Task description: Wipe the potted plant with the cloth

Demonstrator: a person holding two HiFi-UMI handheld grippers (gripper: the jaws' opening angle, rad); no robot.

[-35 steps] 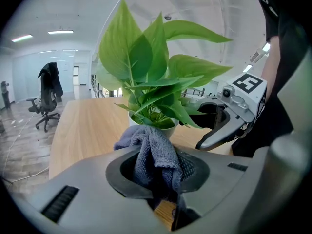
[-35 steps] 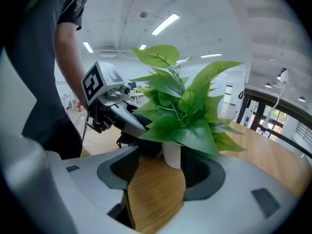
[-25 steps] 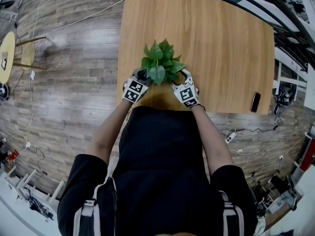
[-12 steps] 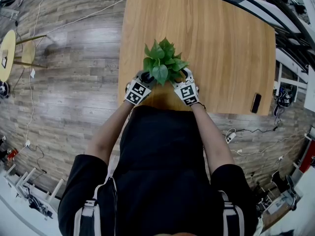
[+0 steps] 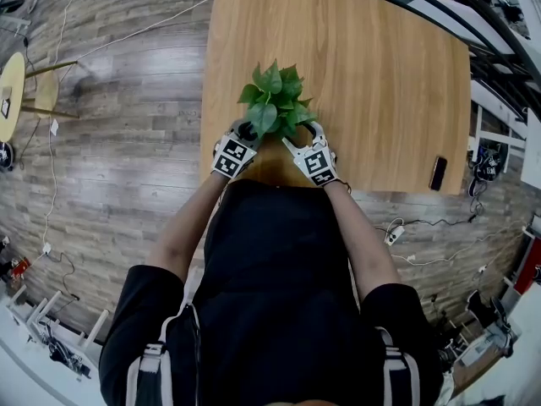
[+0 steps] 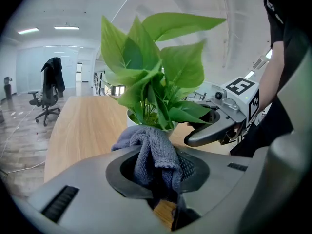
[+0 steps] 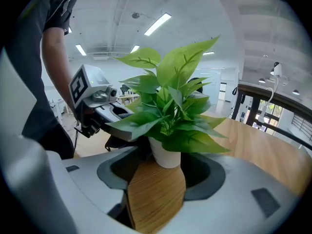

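clenching a bunched grey cloth (image 6: 155, 152), the left tongs (image 5: 243, 134) sit just beside the potted plant (image 5: 272, 100), which stands near the desk's (image 5: 380, 66) front edge. right tongs (image 5: 303, 134) are released, jaws apart and empty, with the white pot (image 7: 165, 155) just ahead of the gap.

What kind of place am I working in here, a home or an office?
Most likely an open-plan office or lab: a black swivel office chair stands in a wide hall, long ceiling strip lights run overhead, and a white power strip lies on the wood-plank floor.
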